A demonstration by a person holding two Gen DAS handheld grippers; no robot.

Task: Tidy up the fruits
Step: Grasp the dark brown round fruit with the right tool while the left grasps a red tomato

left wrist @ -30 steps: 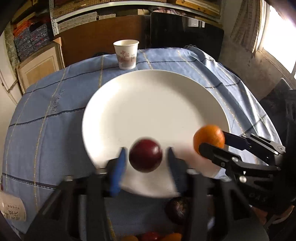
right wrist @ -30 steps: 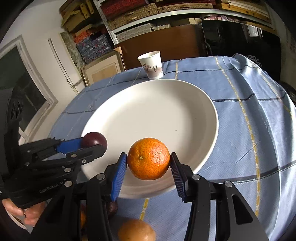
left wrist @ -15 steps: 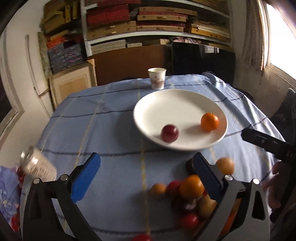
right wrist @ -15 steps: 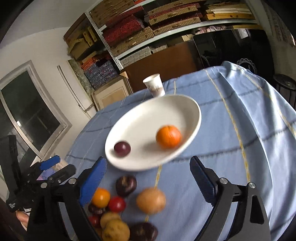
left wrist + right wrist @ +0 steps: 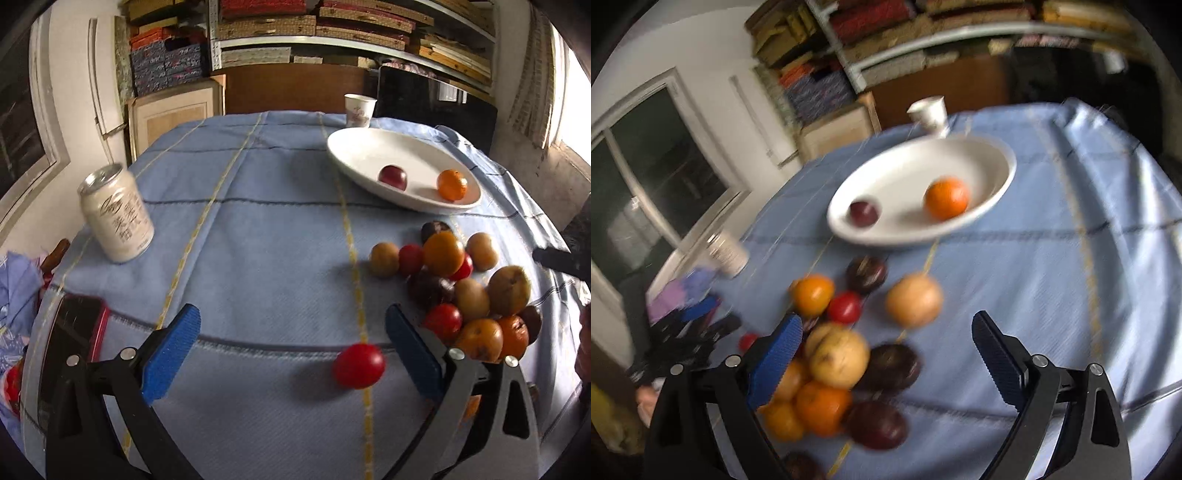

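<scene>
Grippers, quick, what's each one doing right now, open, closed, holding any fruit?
Left gripper: open wide, holding nothing; a small red fruit lies on the cloth between its fingers, untouched.
Right gripper: jaws opening, holding nothing, above the fruit pile.

Left claw (image 5: 291,347) wide open, right claw (image 5: 886,354) opening

Daylight enters from a blown-out window (image 5: 576,99) at the right, casting soft shadows leftward under the fruit pile (image 5: 461,280). The left wrist view is sharp; the right wrist view is motion-blurred throughout. Both show fisheye bending and dark corners.
</scene>
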